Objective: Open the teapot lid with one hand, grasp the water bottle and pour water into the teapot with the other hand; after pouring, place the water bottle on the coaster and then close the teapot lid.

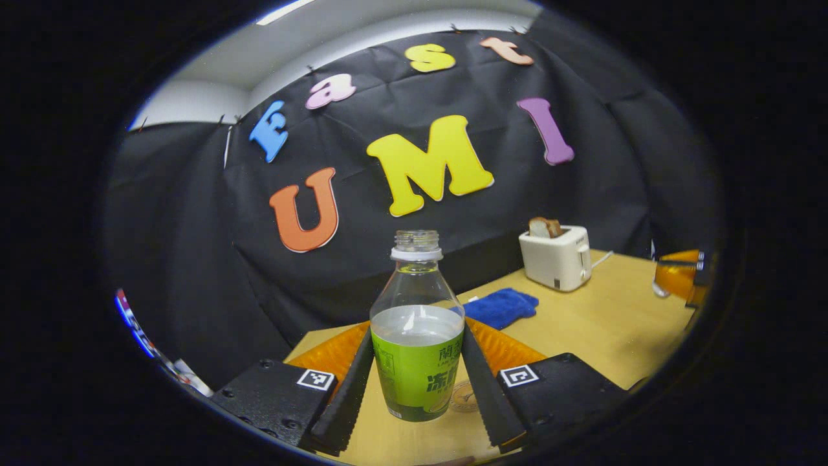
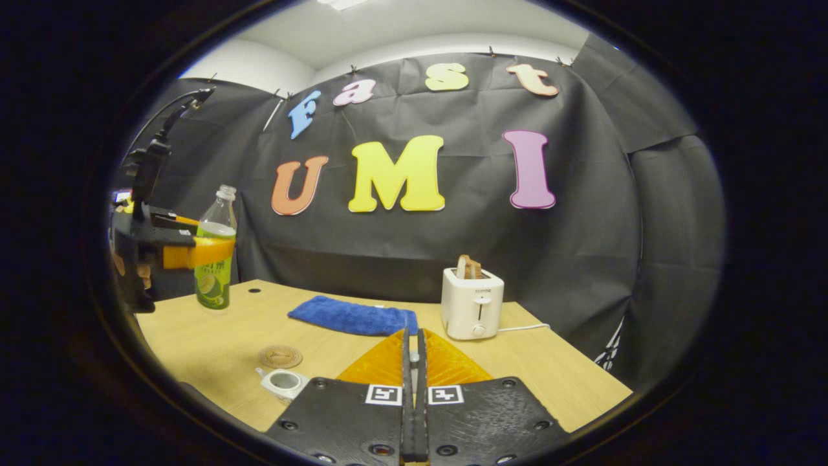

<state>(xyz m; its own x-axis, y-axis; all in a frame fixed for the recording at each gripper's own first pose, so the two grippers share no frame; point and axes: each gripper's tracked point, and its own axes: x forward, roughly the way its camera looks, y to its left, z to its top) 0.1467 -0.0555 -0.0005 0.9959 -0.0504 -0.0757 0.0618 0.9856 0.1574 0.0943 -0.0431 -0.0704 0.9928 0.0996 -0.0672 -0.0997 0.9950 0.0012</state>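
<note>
Right gripper (image 2: 414, 362) jaws together; left gripper (image 2: 194, 252) clamps water bottle (image 2: 217, 259) above table (image 2: 556, 382).

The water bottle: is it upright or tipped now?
Upright. The water bottle stands vertical between the left gripper fingers, its capless neck on top and its water level flat.

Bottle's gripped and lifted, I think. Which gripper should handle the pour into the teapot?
Left. The left gripper is shut on the clear plastic water bottle with the green label, uncapped. The right gripper is shut and holds nothing, near the small white teapot, whose lid state is unclear.
</note>
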